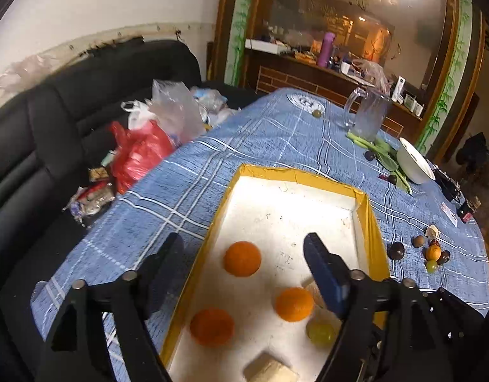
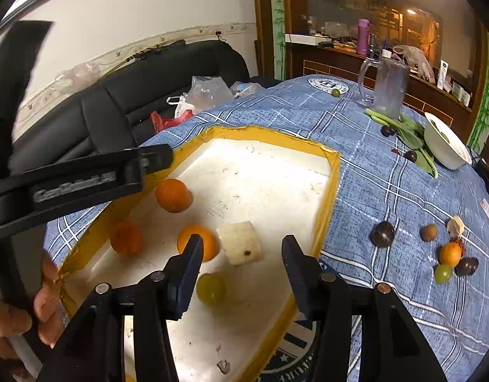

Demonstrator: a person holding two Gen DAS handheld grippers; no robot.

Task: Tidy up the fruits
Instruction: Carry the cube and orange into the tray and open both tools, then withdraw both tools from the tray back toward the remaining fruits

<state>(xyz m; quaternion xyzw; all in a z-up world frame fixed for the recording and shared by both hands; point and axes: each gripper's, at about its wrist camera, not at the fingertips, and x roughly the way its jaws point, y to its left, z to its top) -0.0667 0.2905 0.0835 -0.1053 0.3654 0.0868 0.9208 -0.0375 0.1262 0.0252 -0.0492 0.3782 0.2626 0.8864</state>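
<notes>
Surface (image 2: 387, 191): covered with a blue checked cloth; carries the tray, loose fruit and unrelated kitchenware.

Tray (image 2: 327, 197): white floor, yellow taped rim, lies at the near middle of the surface. It serves as the collecting place, in all likelihood.

Contents of tray, largest first: three oranges, one toward the far left wall (image 2: 173, 195), one beside the left rim (image 2: 125, 237), one nearer the centre (image 2: 198, 242); a pale foam-like block (image 2: 241, 246) just beside the centre orange; one green grape-like fruit (image 2: 211, 288) near the front. A second pale block (image 1: 269, 371) shows at the bottom edge of the left wrist view.

Left on the cloth, to the right of the tray and well apart from it: a dark round fruit (image 2: 383, 234), a brown one (image 2: 429, 232), then a tight cluster of a small orange fruit (image 2: 450, 253), a green one (image 2: 443, 273) and a dark one (image 2: 466, 266). Farther back: dark fruits among green leaves (image 2: 410, 137) beside a white bowl (image 2: 448, 146), and a small green fruit (image 2: 335, 92) near a clear jug (image 2: 387, 86). Exact kinds are hard to tell at this range.

Left tool (image 1: 244, 256): spread wide above the tray, nothing between its pads.

Right tool (image 2: 242, 251): partly spread over the tray front, holding nothing.

Status: four fruits sorted; about eight or more remain outside, so roughly a third done.
</notes>
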